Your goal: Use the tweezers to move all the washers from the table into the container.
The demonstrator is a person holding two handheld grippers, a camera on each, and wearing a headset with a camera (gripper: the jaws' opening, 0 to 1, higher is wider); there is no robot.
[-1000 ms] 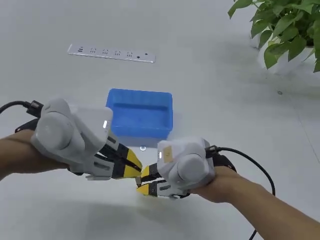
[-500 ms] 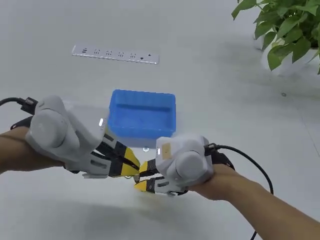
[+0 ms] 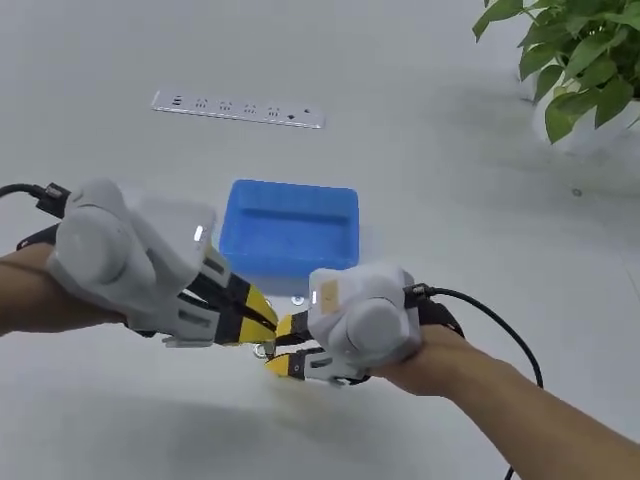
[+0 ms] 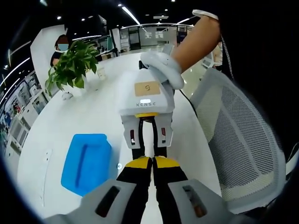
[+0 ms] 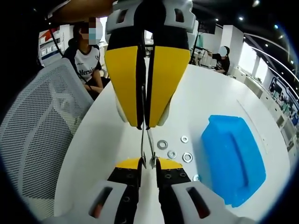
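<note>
A white power strip (image 3: 238,110) lies flat in the upper left of the head view, long side running across the frame. A leafy green potted plant (image 3: 575,50) fills the upper right corner. In the left gripper view its white pot (image 4: 92,83) stands at upper left, with a masked person (image 4: 62,46) behind the leaves and ceiling light strips (image 4: 131,14) along the top. A white mesh office chair (image 4: 233,140) takes up the right side. In the right gripper view, a seated person in a white T-shirt (image 5: 88,65) is at upper left, and another person (image 5: 223,58) sits far off at upper right.
</note>
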